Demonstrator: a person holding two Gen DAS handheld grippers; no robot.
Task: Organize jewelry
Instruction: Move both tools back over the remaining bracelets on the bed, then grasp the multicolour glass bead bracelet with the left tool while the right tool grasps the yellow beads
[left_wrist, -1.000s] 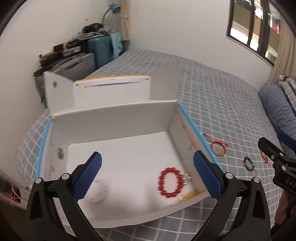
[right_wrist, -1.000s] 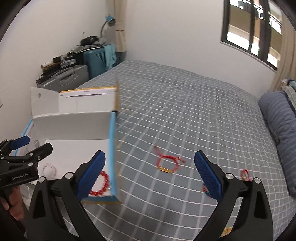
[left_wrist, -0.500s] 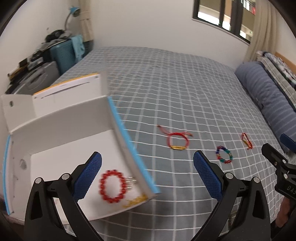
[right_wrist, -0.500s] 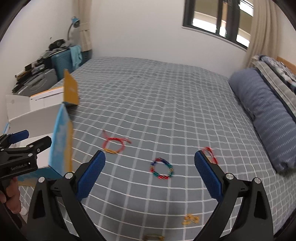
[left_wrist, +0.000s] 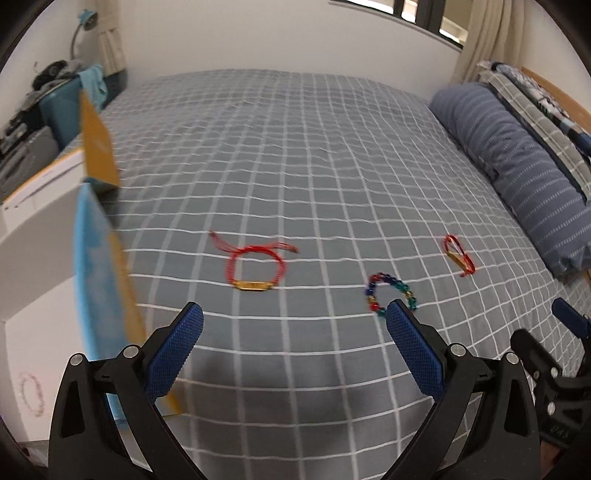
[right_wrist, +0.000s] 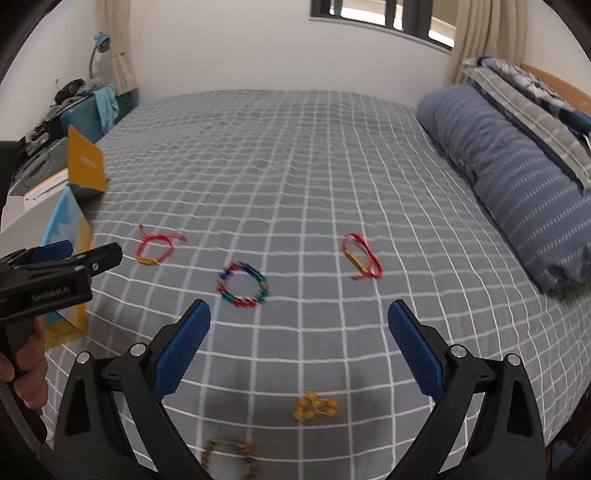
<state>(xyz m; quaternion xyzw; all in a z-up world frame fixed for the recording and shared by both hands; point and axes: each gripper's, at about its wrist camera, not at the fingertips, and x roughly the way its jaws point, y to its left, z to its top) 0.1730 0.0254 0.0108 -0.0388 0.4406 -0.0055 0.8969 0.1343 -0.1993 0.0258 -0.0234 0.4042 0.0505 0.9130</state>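
Observation:
On the grey checked bedspread lie a red cord bracelet with a gold bar (left_wrist: 255, 267) (right_wrist: 155, 246), a multicoloured bead bracelet (left_wrist: 389, 293) (right_wrist: 242, 285) and a second red cord bracelet (left_wrist: 458, 254) (right_wrist: 360, 254). A gold piece (right_wrist: 316, 406) and a brown bead string (right_wrist: 231, 458) lie nearer in the right wrist view. The white box (left_wrist: 33, 258) (right_wrist: 22, 218) stands at the left; a pale bracelet (left_wrist: 31, 393) lies inside. My left gripper (left_wrist: 293, 349) (right_wrist: 74, 254) is open and empty. My right gripper (right_wrist: 297, 347) is open and empty above the bed.
The box's blue-and-yellow side wall (left_wrist: 99, 280) and a raised yellow flap (left_wrist: 98, 146) stand at the left. A blue striped pillow (left_wrist: 517, 170) (right_wrist: 517, 166) lies along the right. Suitcases and clutter (right_wrist: 74, 114) stand beyond the bed's far left.
Both grippers have swung right, away from the box and over the bed. The loose bracelets have come toward the middle of both views. The red bead bracelet in the box has left view.

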